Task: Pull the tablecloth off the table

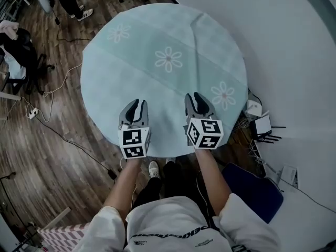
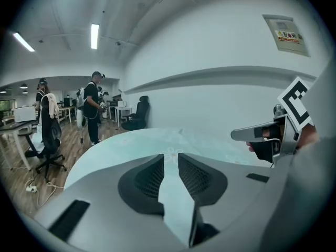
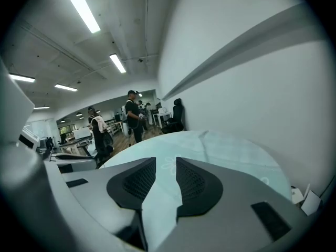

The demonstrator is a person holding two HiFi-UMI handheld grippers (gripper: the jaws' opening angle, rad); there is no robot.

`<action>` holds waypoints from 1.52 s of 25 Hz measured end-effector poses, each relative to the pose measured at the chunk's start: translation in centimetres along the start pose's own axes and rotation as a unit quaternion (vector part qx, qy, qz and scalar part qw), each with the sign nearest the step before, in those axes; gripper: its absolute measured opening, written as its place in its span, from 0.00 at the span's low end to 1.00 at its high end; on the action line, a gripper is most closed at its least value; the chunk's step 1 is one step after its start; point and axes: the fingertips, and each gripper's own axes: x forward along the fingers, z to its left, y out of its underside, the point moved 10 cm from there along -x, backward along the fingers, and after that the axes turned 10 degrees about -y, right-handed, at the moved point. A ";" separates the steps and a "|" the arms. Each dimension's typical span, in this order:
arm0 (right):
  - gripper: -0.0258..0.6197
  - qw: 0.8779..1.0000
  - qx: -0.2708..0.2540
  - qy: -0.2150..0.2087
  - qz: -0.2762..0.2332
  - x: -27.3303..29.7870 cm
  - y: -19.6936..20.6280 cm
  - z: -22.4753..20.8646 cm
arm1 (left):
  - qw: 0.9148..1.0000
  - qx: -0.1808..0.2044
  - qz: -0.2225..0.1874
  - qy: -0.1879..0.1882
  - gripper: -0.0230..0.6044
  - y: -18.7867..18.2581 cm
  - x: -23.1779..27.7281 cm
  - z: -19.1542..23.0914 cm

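A pale blue-green tablecloth [image 1: 163,51] printed with white flowers covers a round table; in the left gripper view the tablecloth [image 2: 152,139] stretches ahead, as does the tablecloth [image 3: 220,147] in the right gripper view. My left gripper [image 1: 135,105] hovers over the cloth near its front edge, jaws slightly apart with nothing between them. My right gripper [image 1: 197,97] is beside it to the right, also open and empty. Both point away from me across the table. The left gripper [image 2: 170,156] and right gripper [image 3: 166,160] each show cloth through a narrow gap.
A white wall curves close behind the table's right side. Routers and cables [image 1: 261,126] lie on the floor at the right, with a blue seat [image 1: 256,192] nearer me. Cables cross the wood floor at the left. People [image 2: 93,105] stand far off beside an office chair [image 2: 137,113].
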 end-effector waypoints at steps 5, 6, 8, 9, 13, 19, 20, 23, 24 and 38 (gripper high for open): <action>0.42 0.999 0.000 0.018 0.040 5.9 1.3 -4.9 | 0.999 -0.013 0.042 -0.014 0.38 1.9 7.2 1.7; 0.45 0.999 0.002 0.020 0.049 7.0 1.6 -5.8 | 0.999 -0.013 0.047 -0.016 0.39 2.2 8.4 2.0; 0.49 0.998 0.004 0.027 0.065 9.0 2.2 -7.4 | 0.998 -0.011 0.059 -0.023 0.45 2.8 10.4 2.6; 0.49 0.997 0.005 0.030 0.069 9.8 2.5 -8.1 | 0.998 -0.011 0.065 -0.025 0.47 3.1 11.4 2.8; 0.51 0.997 0.012 0.032 0.074 13.0 2.9 -10.6 | 0.996 -0.011 0.081 -0.027 0.52 4.0 15.1 3.4; 0.54 0.991 -0.011 0.047 0.122 17.2 4.0 -13.2 | 0.993 0.000 0.112 -0.033 0.57 5.3 20.3 4.6; 0.54 0.990 -0.011 0.049 0.128 17.8 4.2 -13.7 | 0.992 -0.002 0.117 -0.035 0.57 5.6 21.1 5.0; 0.54 0.988 -0.011 0.053 0.145 19.7 4.4 -15.2 | 0.991 -0.006 0.130 -0.039 0.58 6.1 23.4 6.1; 0.54 0.987 -0.014 0.056 0.152 20.4 4.3 -15.7 | 0.990 -0.005 0.135 -0.038 0.58 6.2 24.2 6.4; 0.55 0.974 -0.017 0.090 0.207 26.1 3.8 -20.1 | 0.986 0.039 0.157 -0.032 0.58 4.6 33.6 8.7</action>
